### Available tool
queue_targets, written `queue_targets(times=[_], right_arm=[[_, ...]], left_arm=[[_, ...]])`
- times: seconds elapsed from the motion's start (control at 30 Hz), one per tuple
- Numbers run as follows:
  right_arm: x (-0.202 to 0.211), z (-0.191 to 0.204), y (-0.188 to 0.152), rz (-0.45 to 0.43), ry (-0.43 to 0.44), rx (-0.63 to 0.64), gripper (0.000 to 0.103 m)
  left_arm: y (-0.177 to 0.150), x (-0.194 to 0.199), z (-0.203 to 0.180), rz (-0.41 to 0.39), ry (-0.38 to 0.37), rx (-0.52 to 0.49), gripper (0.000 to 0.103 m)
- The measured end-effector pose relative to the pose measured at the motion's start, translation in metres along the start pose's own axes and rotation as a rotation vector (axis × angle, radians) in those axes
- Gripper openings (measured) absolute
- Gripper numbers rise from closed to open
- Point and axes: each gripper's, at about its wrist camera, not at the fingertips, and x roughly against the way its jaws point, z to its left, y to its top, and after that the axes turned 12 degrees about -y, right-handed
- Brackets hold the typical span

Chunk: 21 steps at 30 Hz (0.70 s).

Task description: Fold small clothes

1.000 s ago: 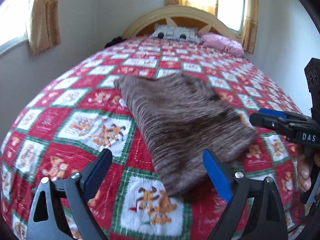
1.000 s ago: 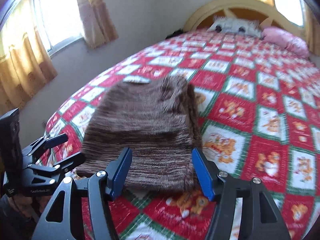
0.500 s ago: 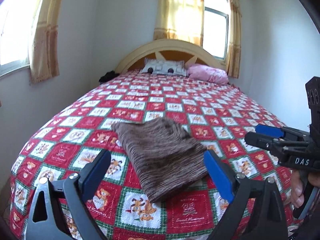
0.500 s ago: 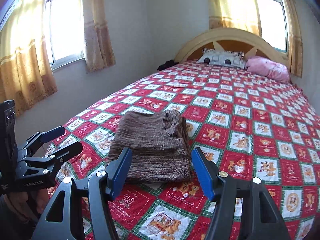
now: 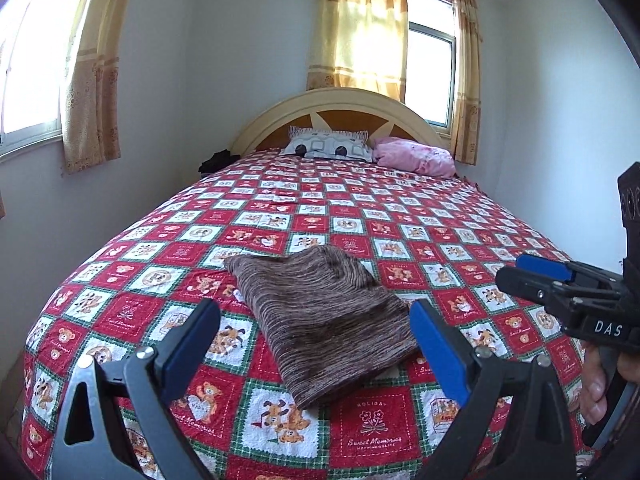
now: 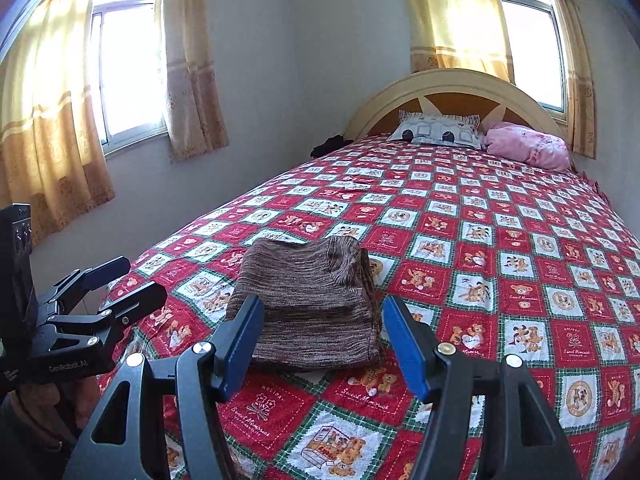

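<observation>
Brown knit garment [image 5: 320,320] folded compact on bedspread [image 5: 440,216] near foot edge, left of centre
Left gripper [image 5: 316,336] wide open, empty, clear of cloth
Right gripper [image 6: 320,332] likewise
Folding apparently complete; next probably set aside, or fetch another piece

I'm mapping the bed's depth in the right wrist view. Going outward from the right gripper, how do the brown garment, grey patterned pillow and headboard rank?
From the right gripper:
1. Brown garment, folded, just beyond the fingers.
2. Grey patterned pillow, at the bed's far end.
3. Headboard, behind the pillow.
</observation>
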Motion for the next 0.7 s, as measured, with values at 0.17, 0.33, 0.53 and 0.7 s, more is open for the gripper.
queue_targets(times=[0.17,0.33,0.53,0.7], right_arm=[[0.001,-0.0032,-0.0003,0.0,-0.004,-0.012,0.063],[0.0043,-0.0039,-0.0004,-0.01,-0.005,-0.018,0.063],[0.0052,-0.0043,-0.0006,-0.01,-0.006,-0.019,0.063],[0.0075,-0.0064,-0.0019,-0.013,-0.009,-0.025,0.063]], left_arm=[[0.0003,-0.0003,0.0002,0.0,0.001,-0.001,0.098],[0.0001,-0.0003,0.0002,0.0,0.0,-0.001,0.098],[-0.0004,0.0001,0.0008,0.004,0.002,0.0,0.098],[-0.0003,0.0003,0.0005,0.003,0.001,-0.001,0.098]])
